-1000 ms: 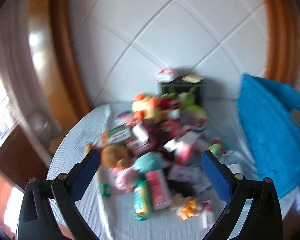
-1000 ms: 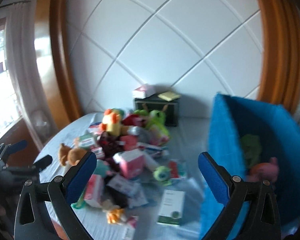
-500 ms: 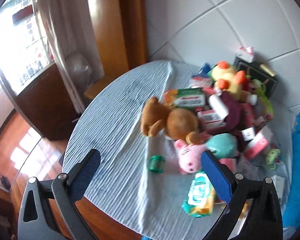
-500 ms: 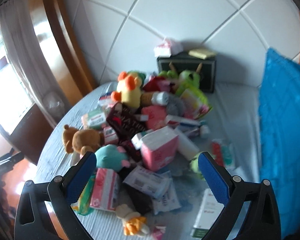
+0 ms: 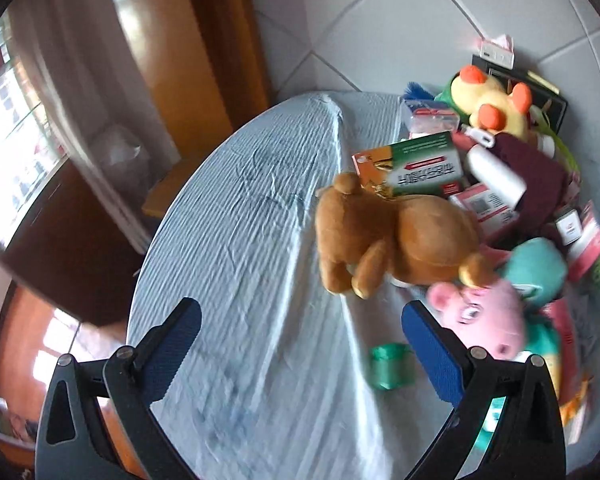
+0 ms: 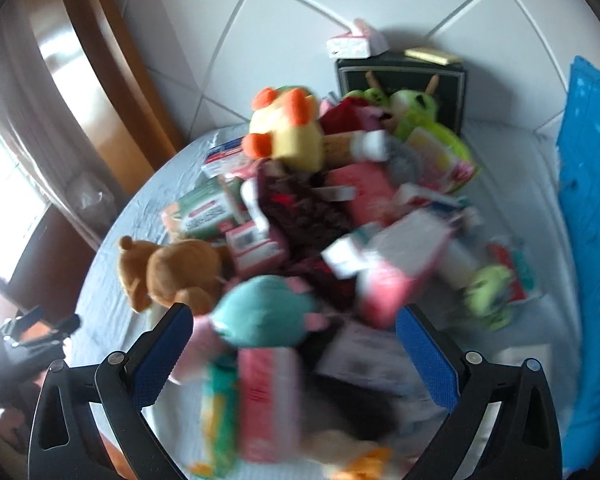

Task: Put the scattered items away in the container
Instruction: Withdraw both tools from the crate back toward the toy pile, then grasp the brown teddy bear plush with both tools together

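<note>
Striped tablecloth (image 5: 236, 240) | brown plush bear (image 5: 396, 240) lying sideways | fuzzy

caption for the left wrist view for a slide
Open left tool above the tablecloth, beside a brown teddy bear.

Round table (image 5: 236, 240) with a pale blue striped cloth sits right in a corner. Behind it the wall (image 6: 300, 20) is big white tiles with grey grout lines — laid on the diagonal. Left of the table there's a glossy orange-brown wood frame (image 5: 204, 52), then a sheer curtain (image 5: 60, 92) and a bright window (image 5: 16, 152) blowing out the light. Below the table, reddish polished floor (image 5: 28, 344) — shiny with glare.
</note>
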`<act>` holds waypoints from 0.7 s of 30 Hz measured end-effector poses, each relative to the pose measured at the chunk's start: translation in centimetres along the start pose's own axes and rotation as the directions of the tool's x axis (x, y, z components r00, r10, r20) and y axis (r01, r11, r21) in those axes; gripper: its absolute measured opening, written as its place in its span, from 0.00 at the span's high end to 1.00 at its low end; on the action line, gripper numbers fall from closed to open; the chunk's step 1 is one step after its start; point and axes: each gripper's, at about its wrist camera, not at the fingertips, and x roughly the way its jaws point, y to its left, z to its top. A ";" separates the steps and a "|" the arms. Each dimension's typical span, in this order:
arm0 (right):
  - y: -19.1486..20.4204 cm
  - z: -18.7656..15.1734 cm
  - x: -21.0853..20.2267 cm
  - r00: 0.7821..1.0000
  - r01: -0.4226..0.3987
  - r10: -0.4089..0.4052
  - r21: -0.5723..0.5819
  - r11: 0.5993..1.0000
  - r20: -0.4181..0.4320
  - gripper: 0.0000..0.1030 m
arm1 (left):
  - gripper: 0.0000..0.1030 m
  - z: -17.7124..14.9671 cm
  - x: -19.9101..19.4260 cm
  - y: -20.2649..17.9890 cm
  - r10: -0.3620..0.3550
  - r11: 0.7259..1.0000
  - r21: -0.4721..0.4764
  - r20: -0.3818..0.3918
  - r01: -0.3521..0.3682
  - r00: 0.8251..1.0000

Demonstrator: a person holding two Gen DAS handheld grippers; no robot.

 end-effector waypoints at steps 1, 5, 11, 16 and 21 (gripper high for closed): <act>1.4 -0.1 0.8 1.000 0.007 -0.007 -0.003 1.000 -0.010 0.00 | 0.01 0.3 0.8 0.5 -0.021 1.000 0.014 -0.003 0.021 1.000; 6.5 -0.6 4.8 0.997 0.029 -0.029 -0.003 1.000 -0.068 0.00 | 0.01 1.3 4.1 1.0 -0.106 0.990 0.085 -0.038 0.108 0.994; 11.2 -0.5 11.1 0.986 0.063 -0.068 -0.032 0.997 -0.155 0.00 | 0.01 1.8 8.2 -0.2 -0.172 0.972 0.147 -0.083 0.182 0.982; 12.1 -0.1 15.3 0.974 0.089 -0.094 -0.032 0.995 -0.207 0.00 | 0.01 2.0 10.6 -1.0 -0.232 0.954 0.165 -0.113 0.249 0.966; 12.3 0.0 17.4 0.965 0.076 -0.080 -0.027 0.997 -0.248 0.00 | 0.01 2.0 12.2 -2.1 -0.257 0.939 0.206 -0.119 0.277 0.959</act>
